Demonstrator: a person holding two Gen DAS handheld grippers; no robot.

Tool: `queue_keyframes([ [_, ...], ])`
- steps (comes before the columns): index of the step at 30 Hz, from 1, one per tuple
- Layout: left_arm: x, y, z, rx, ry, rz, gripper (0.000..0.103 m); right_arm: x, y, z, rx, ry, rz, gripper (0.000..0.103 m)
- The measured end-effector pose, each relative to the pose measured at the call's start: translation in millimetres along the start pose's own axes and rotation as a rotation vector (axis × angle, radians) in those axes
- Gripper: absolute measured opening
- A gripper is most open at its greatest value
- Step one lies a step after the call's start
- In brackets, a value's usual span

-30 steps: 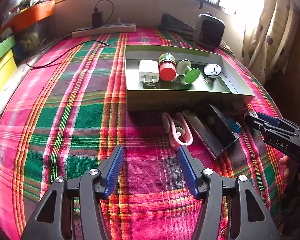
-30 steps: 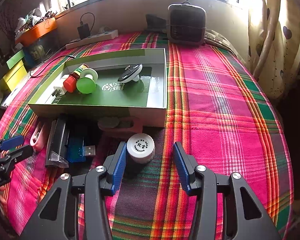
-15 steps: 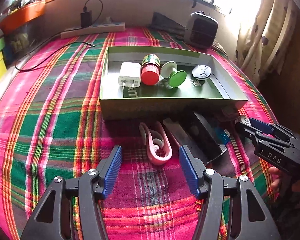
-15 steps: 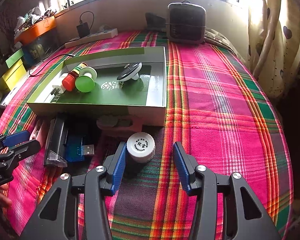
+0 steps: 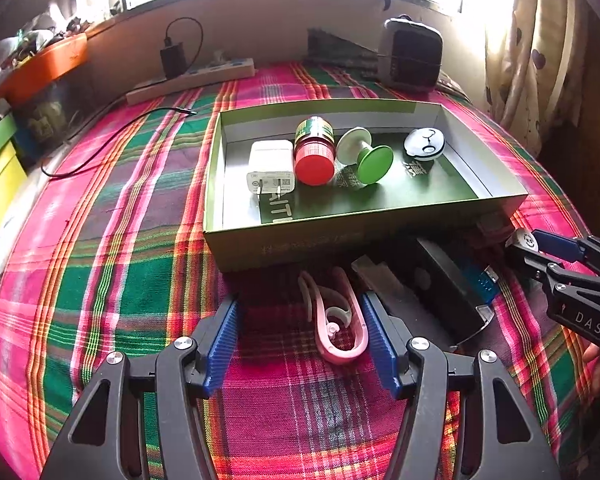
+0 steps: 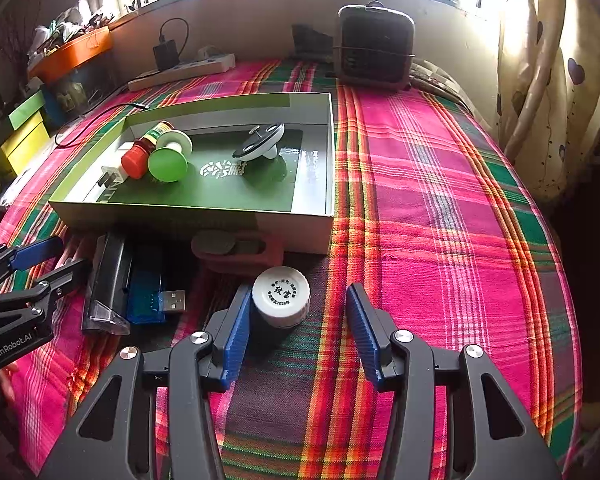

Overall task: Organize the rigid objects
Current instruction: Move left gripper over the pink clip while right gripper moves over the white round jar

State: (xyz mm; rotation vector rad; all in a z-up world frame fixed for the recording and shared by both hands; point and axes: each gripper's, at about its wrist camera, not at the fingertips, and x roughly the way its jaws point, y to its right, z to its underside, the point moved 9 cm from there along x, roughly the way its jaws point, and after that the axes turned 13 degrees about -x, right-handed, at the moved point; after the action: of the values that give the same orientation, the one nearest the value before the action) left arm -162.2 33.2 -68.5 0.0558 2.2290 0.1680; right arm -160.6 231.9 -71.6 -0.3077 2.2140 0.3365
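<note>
While the left gripper (image 5: pixel 300 336) stands jaws apart around the pink clip (image 5: pixel 336 320) just before the green box (image 5: pixel 380 236), centre it (right pad nearly touching), then close.

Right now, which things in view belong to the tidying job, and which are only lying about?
For the job:
- green box, already holding some items
- pink clip, between the open left fingers
- white-capped bottle
- blue USB stick

Lying about:
- power strip
- small heater
- black cable
</note>
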Motion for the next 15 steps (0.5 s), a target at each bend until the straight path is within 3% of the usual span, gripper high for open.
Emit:
queue_keyframes([
  [15, 4.1, 3.0, -4.7, 0.011, -0.001, 0.005, 0.057, 3.7, 3.9, -3.2, 0.014, -0.006, 0.017, 0.053],
])
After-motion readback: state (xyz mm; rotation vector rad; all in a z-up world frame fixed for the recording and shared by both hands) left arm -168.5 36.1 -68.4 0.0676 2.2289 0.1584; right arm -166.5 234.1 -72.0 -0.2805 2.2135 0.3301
